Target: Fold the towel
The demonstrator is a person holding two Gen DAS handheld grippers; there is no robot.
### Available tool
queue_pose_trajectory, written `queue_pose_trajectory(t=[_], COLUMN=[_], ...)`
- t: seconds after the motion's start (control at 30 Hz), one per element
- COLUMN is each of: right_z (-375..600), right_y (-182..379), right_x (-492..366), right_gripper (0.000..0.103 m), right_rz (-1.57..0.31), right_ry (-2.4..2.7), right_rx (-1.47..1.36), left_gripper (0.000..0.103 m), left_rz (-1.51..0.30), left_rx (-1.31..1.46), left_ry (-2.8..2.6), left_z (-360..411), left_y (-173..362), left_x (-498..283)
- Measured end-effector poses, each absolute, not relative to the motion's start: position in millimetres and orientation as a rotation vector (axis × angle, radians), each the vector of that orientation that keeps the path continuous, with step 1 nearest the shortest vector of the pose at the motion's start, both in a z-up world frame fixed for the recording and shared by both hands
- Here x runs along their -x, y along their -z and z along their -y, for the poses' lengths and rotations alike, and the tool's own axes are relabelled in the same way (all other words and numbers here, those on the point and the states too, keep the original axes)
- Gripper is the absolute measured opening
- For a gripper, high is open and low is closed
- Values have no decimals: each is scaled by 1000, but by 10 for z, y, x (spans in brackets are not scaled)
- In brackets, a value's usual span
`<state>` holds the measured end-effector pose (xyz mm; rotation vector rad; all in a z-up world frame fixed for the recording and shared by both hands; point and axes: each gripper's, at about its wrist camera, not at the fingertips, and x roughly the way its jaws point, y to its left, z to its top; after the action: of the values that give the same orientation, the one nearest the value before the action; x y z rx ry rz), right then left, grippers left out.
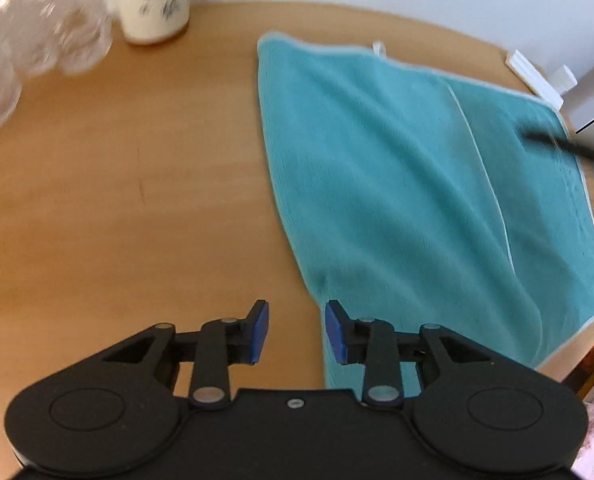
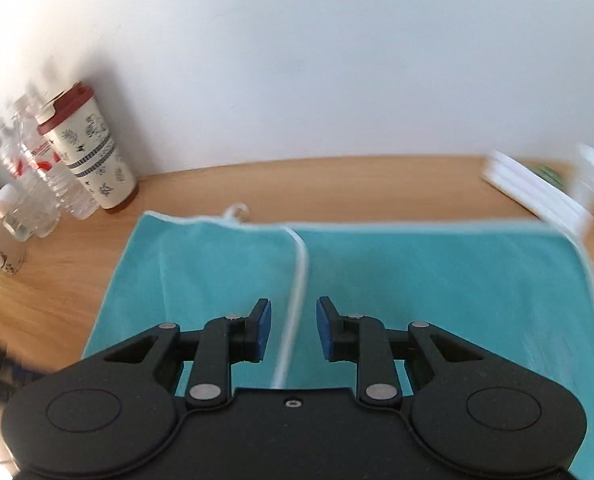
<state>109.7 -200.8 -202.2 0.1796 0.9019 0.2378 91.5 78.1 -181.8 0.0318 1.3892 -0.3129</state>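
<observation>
A teal towel (image 1: 397,168) with a pale hem lies on the round wooden table (image 1: 117,180), one part folded over so a pale edge (image 2: 297,280) runs down its middle. My left gripper (image 1: 296,332) is open, hovering at the towel's near left corner, its right pad (image 1: 335,334) above the cloth and its left pad over bare wood. In the right wrist view the towel (image 2: 437,288) fills the table front, and my right gripper (image 2: 293,330) is open above it, straddling the folded edge without holding it. A blurred dark tip (image 1: 557,144) of the right gripper shows over the far right corner.
Clear plastic bottles (image 2: 29,184) and a patterned cup with a dark red lid (image 2: 93,152) stand at the table's back left near the white wall. Flat white objects (image 2: 537,196) lie at the back right. A towel loop (image 2: 237,212) sticks out at the far edge.
</observation>
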Motion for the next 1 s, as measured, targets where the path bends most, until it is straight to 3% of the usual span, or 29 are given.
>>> queue_pose_trajectory(t=[0.03, 0.27, 0.33, 0.43, 0.53, 0.8, 0.87, 1.0], right_z=[1962, 1715, 1694, 1674, 1692, 1648, 1722, 1899], right_y=[2057, 2324, 2368, 2434, 2427, 2356, 2270, 2082], right_x=[-1265, -1669, -1695, -1737, -1766, -1774, -1713, -1443], right_gripper=[23, 22, 22, 6, 5, 7, 16, 17], right_rz=[-910, -962, -959, -941, -951, -962, -928, -986], right_ry=[-295, -426, -434, -435, -420, -411, -415, -452], right_rx=[-166, -48, -20, 29, 42, 115, 78, 16], left_gripper=[29, 7, 5, 4, 3, 4, 4, 6], left_rz=[-1398, -1398, -1391, -1364, -1366, -1413, -1401, -1328], left_rx=[-23, 67, 58, -2, -8, 17, -7, -3], left_ry=[296, 162, 141, 95, 54, -34, -73, -57], left_z=[-762, -658, -631, -561, -581, -686, -734, -873], left_y=[1841, 1924, 1919, 1904, 1897, 1894, 1852, 1655], left_x=[-847, -593, -557, -435, -357, -289, -300, -390])
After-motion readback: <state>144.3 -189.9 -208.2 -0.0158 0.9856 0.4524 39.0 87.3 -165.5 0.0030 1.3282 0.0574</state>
